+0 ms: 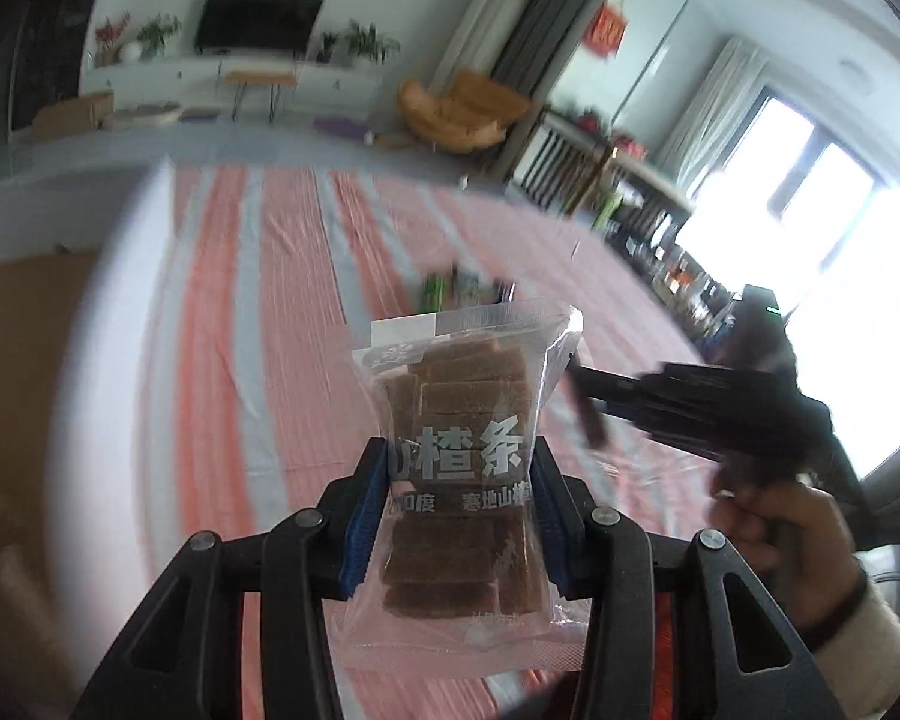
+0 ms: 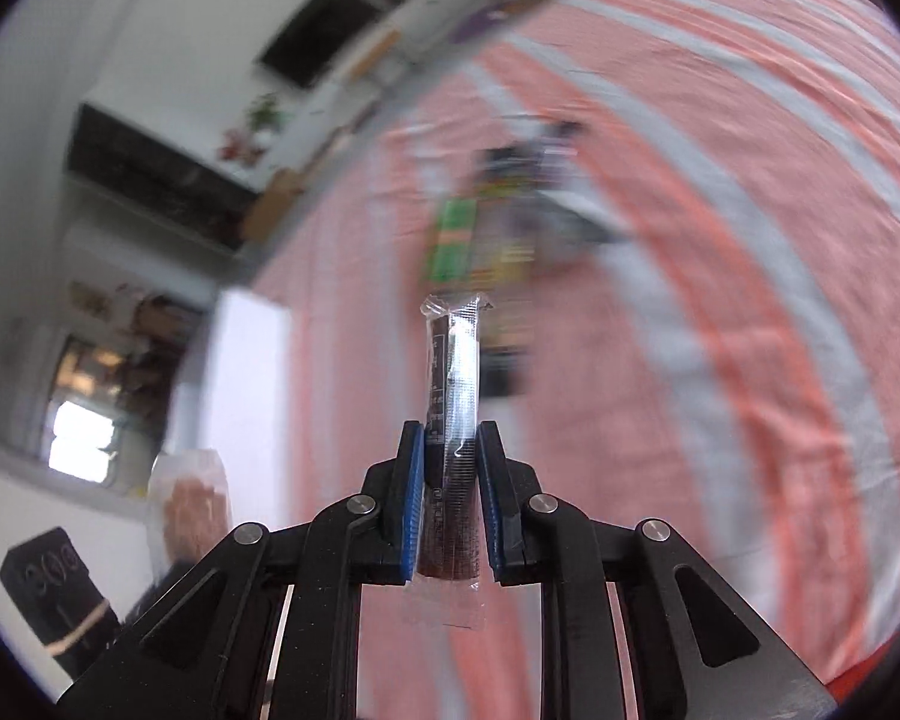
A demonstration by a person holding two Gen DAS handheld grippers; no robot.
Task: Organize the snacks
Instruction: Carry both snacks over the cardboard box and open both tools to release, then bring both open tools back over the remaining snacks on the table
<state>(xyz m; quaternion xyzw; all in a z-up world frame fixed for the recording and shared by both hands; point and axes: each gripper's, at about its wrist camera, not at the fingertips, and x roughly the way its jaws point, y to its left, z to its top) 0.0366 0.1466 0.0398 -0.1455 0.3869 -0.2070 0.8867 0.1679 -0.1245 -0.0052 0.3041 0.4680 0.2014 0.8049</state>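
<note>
My left gripper [image 1: 459,468] is shut on a clear bag of brown hawthorn strips [image 1: 462,420] with white Chinese print, held upright above the striped cloth. My right gripper [image 2: 448,450] is shut on a thin dark snack stick in a clear wrapper [image 2: 453,384], which stands up between the pads. In the left wrist view the right gripper [image 1: 594,420] shows at the right with the stick, close beside the bag. The bag shows blurred at the lower left of the right wrist view [image 2: 189,498]. A blurred pile of colourful snack packs [image 2: 486,228] lies further off on the cloth.
The table is covered by a pink-and-white striped cloth [image 1: 282,312]. The snack pile shows small beyond the bag in the left wrist view [image 1: 462,288]. A TV [image 1: 258,21], plants, an orange chair [image 1: 462,111] and a bright window [image 1: 810,240] lie behind. A cardboard box [image 1: 24,324] sits at the left.
</note>
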